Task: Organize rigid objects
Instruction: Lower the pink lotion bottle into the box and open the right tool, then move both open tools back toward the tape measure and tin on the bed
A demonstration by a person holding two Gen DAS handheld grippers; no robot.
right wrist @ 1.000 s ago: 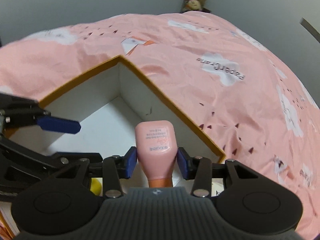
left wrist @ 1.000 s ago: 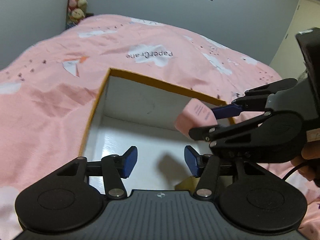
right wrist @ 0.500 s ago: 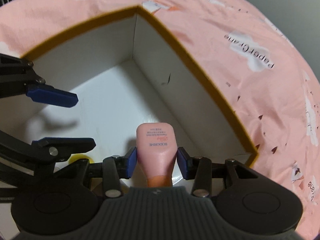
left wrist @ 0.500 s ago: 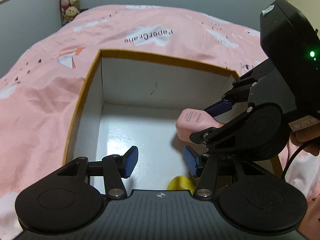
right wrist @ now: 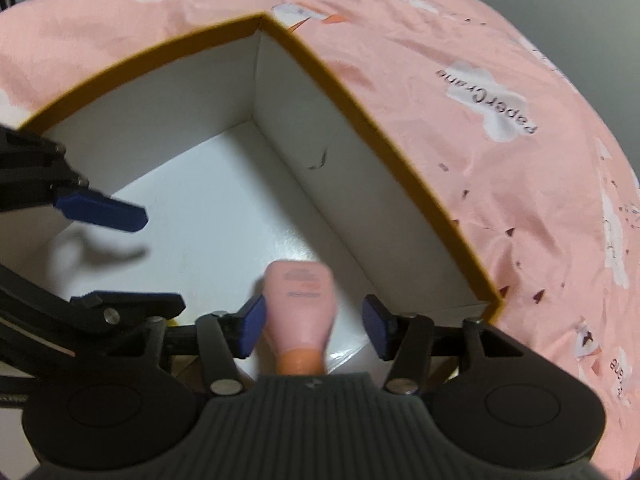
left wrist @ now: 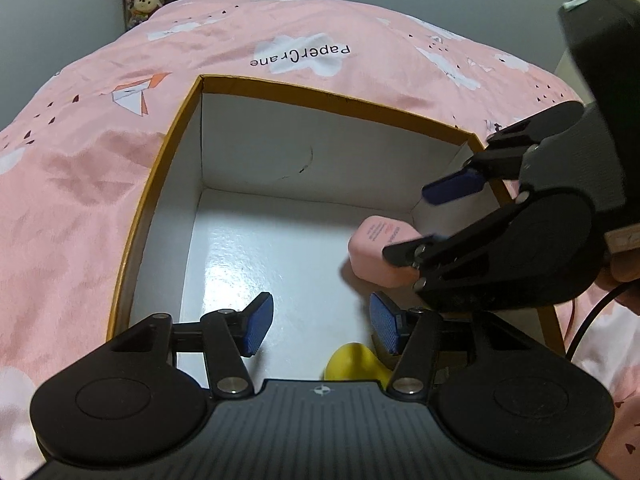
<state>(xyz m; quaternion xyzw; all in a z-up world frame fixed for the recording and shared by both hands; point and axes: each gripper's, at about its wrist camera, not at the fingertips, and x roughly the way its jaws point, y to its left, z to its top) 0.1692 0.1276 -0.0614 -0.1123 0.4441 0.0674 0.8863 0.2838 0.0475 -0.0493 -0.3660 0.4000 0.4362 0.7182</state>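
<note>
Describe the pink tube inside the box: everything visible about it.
The pink tube is a squat, soft-looking plastic tube with a wide flat crimped end bearing small print too blurred to read, narrowing to an orange cap nearest the camera. It is down inside the white-lined box, near one wall, between the fingers of the right gripper, whose jaws have just been opening; there is a clear gap on one side. Whether it rests on the floor cannot be told.

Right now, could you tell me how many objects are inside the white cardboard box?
2: a pink plastic tube near the right wall, and a yellow rounded object at the near edge. More may be hidden behind the grippers.
</note>
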